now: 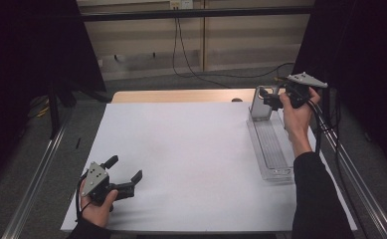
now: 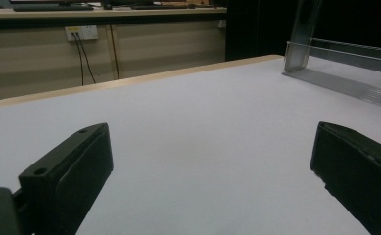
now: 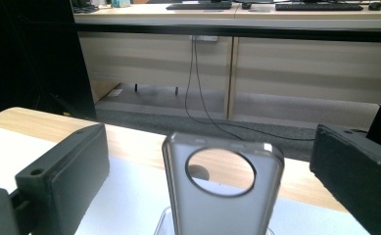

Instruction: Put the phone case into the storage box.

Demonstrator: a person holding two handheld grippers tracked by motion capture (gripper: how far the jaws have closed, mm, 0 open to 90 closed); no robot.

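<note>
A grey phone case (image 1: 259, 108) with a round camera hole stands upright at the far end of a long clear tray (image 1: 274, 152) on the table's right side. My right gripper (image 1: 268, 98) hovers at the case's top, open. In the right gripper view the case (image 3: 222, 210) rises between the two wide-apart jaws of that gripper (image 3: 210, 152), touching neither. My left gripper (image 1: 126, 168) rests low at the front left of the white table top (image 1: 191, 149), open and empty (image 2: 210, 147). From there the case (image 2: 303, 34) and tray (image 2: 345, 83) show far off.
A wooden strip (image 1: 181, 95) edges the table's far side. Black curtains hang at both sides. Metal rails (image 1: 37, 174) run along the table on the floor, and a cable (image 1: 186, 64) hangs from a wall socket behind.
</note>
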